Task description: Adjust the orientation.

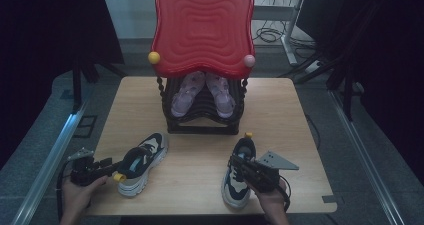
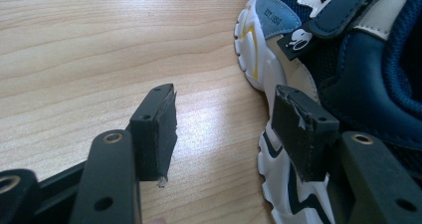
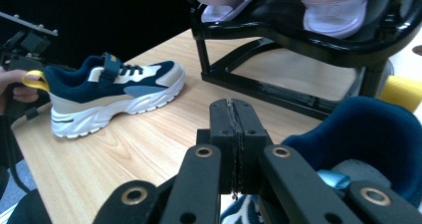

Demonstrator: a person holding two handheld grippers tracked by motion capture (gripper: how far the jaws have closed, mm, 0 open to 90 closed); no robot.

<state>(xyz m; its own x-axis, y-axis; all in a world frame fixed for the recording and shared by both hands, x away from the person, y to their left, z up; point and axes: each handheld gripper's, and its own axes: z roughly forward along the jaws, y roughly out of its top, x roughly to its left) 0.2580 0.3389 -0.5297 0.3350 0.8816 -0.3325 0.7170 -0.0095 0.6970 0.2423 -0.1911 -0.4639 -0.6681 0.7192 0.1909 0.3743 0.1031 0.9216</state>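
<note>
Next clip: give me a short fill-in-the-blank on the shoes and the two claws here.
1. The right claw has its jaws ____.
2. The left claw has its jaws ____, beside the left sneaker.
3. The pair of sandals sits on the black ____.
4. The right sneaker lies on the wooden ____.

Missing words: shut; open; rack; table

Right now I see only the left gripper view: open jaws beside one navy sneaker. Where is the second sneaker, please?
Observer: The second sneaker lies at the near right of the table, with its heel toward the rack.
Operator: Is the right gripper holding it?
Observer: The right gripper is above the sneaker's opening. Its jaws are pressed shut, and I see nothing between them.
Operator: Is the rack free?
Observer: No, two pink sandals sit on its black shelf, under the red top.
</note>
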